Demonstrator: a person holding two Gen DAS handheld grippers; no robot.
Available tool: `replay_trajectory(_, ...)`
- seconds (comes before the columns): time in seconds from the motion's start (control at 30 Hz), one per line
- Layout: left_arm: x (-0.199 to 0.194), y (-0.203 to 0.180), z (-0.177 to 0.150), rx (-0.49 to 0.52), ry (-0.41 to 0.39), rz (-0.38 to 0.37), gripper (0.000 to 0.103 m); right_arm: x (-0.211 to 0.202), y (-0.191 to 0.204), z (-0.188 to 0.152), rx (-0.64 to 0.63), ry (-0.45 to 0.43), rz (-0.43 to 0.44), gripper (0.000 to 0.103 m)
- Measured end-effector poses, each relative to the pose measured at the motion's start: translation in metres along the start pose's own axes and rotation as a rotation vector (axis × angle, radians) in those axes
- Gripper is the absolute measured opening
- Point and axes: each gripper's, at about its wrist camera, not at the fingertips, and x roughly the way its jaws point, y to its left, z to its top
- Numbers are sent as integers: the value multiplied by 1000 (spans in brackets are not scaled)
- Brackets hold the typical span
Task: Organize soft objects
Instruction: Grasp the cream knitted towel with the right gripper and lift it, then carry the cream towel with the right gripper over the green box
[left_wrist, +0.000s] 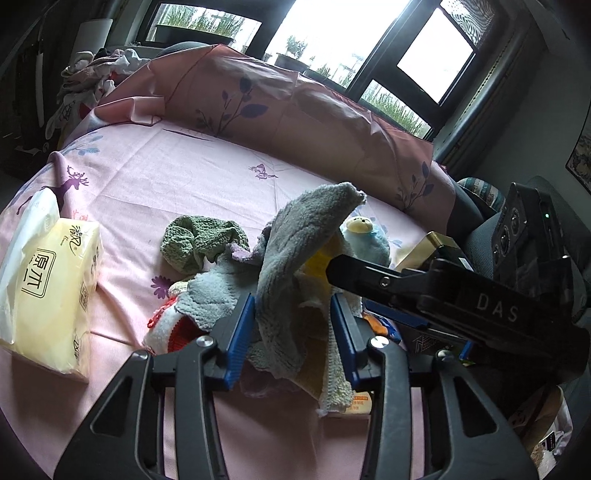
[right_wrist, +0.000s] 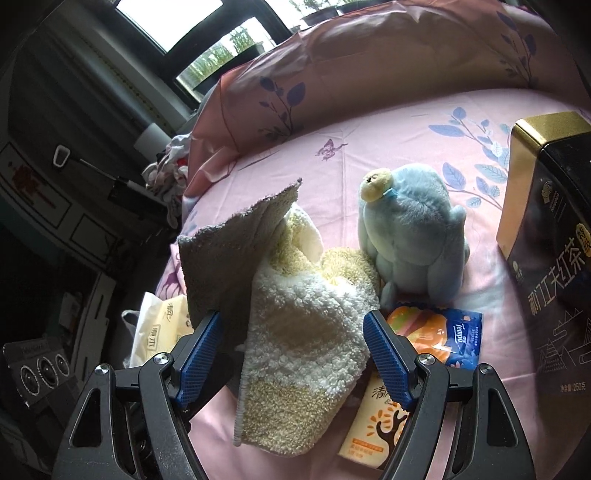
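A pile of soft cloths lies on the pink bed sheet (left_wrist: 147, 177). A grey towel (left_wrist: 295, 236) stands up out of the pile, and my left gripper (left_wrist: 293, 328) is shut on its lower part, its blue pads pressing the bunched cloth from both sides. My right gripper (right_wrist: 295, 354) is open and straddles a fluffy cream-and-yellow towel (right_wrist: 303, 332) without pinching it. The grey towel (right_wrist: 229, 258) leans against that towel's left side. A blue plush toy (right_wrist: 413, 236) sits upright just behind the pile. A green knitted cloth (left_wrist: 199, 243) lies to the pile's left.
A large yellow tissue pack (left_wrist: 48, 280) lies at the left. A blue Tempo tissue pack (right_wrist: 443, 332) and a small orange pack (right_wrist: 376, 424) sit beside the right gripper. A black-and-gold tea box (right_wrist: 546, 240) stands to the right. A pink floral quilt (left_wrist: 277, 96) lines the far side.
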Motion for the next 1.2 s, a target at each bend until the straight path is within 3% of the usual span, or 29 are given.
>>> replay_trajectory(0.17,7,11,-2,-45,37,18,40,21,-21,2,63,54,-25,78)
replay_trajectory(0.2,6,11,-3,-46,30,14,40,25,-25,1,78,66,-14,72)
replay_trajectory(0.27,1,10,-3,-40,9,15,40,32,-28,-1,97,75,-9,48)
replay_trajectory(0.37,-5,11,-5,-62,4,-16,40,33,-23,-5,73,59,-30,21)
replay_trajectory(0.53,-28,-1,-5,-2,-80,9,40,-2,-13,-10,70,-35,44,16)
replay_trajectory(0.7,-40,-15,-5,38,-90,-141,42,-54,-8,-15,53,-149,183,16)
replay_trajectory(0.9,-41,-43,-10,113,-69,-276,42,-86,-11,-20,62,-223,229,16)
replay_trajectory(1.07,-33,-63,-14,156,-50,-297,41,-89,-7,-21,60,-200,303,16)
replay_trajectory(1.2,-22,-74,-11,155,-21,-307,40,-97,-6,-22,53,-199,298,16)
